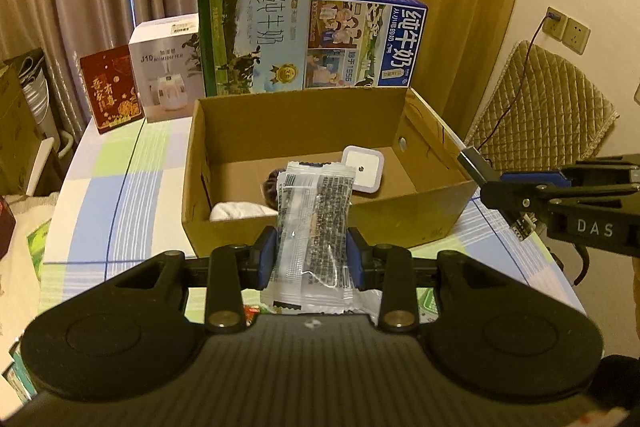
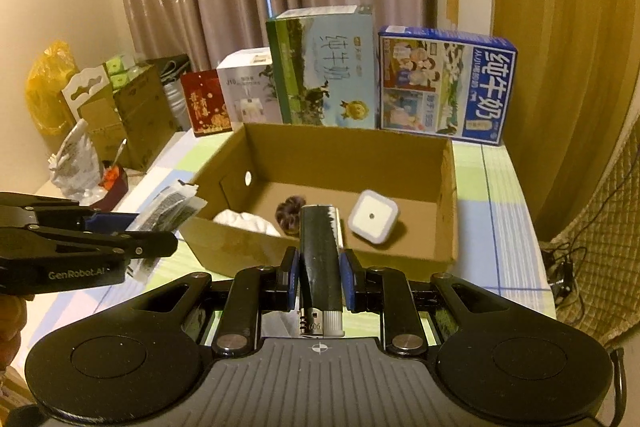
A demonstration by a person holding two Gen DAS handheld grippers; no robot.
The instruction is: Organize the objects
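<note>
Left claw clamped on clear sachet, right claw on lighter, cardboard box at 12 o'clock; risk: an early release would land either item short of the near wall.

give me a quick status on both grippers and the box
Left gripper shut on clear sachet. Right gripper shut on lighter. Both short of cardboard box. Path clear.

open-top brown cardboard box: clear from above | floor taken near front by white cloth, dark scrunchie, white square night light | back blocked by upright milk cartons
</note>
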